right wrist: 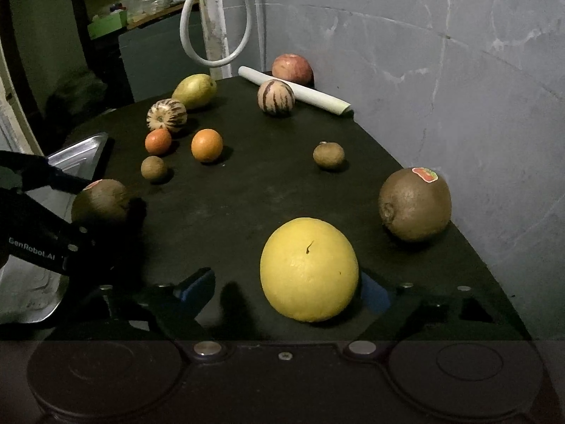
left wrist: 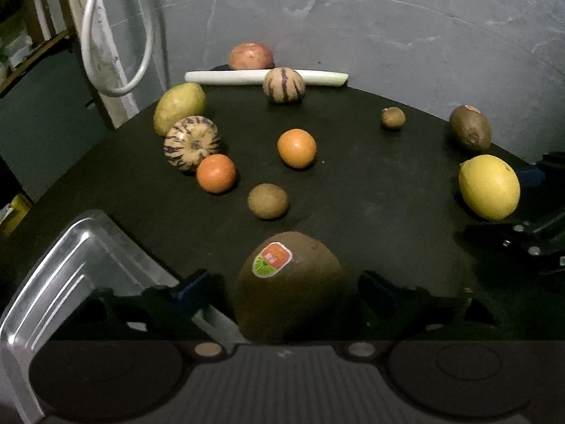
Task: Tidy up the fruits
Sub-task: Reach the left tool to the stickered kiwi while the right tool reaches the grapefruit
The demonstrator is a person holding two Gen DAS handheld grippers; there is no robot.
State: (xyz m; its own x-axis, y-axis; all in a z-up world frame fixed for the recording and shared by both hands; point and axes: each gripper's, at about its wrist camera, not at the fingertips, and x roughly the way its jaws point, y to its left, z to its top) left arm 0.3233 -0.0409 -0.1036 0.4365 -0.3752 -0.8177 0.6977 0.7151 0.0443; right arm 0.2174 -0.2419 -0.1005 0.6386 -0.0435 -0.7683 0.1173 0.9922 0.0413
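At far left we see the shiny metal tray (left wrist: 53,268) on the black round tabletop (left wrist: 370,183). Our left gripper (left wrist: 282,289) stands wide, its 2 fingers flanking the brown stickered kiwi (left wrist: 289,289) without clear contact. Our right gripper (right wrist: 287,291) is also wide around the round yellow lemon (right wrist: 309,268), which touches its right finger.

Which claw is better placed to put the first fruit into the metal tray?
Left. The left claw is open around the stickered kiwi, right beside the metal tray; the right claw brackets the yellow citrus, farther away.
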